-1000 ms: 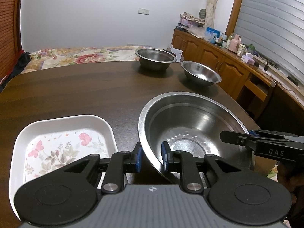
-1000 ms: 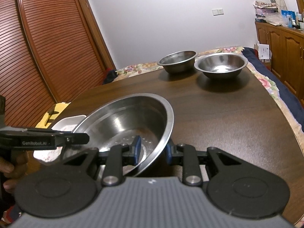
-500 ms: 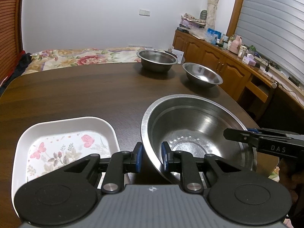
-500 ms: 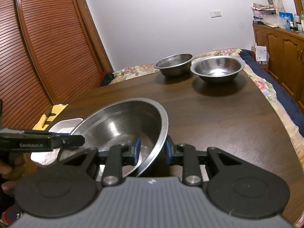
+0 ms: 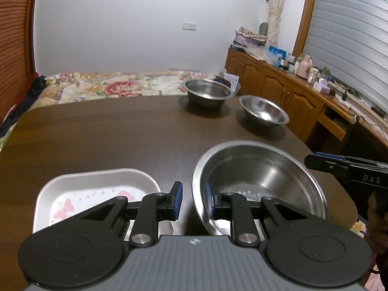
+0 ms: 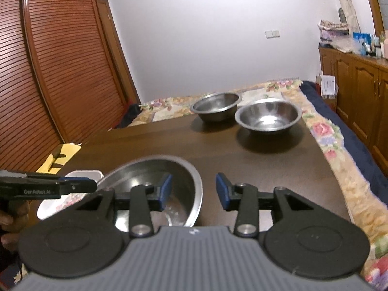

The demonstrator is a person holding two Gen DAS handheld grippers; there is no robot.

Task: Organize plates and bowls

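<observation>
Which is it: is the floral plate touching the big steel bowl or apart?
Apart. The left wrist view shows dark table between the floral plate and the big steel bowl.

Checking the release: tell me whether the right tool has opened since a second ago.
Yes. The right tool has spread open; its fingers now stand clear on both sides of the large steel bowl's rim, which they pinched before.

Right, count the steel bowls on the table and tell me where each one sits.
3. The large bowl sits at the near edge, with both grippers' open jaws astride its rim. The deep bowl sits at the far edge. The shallow bowl sits beside it, nearer the cabinets. None looks hidden.
</observation>
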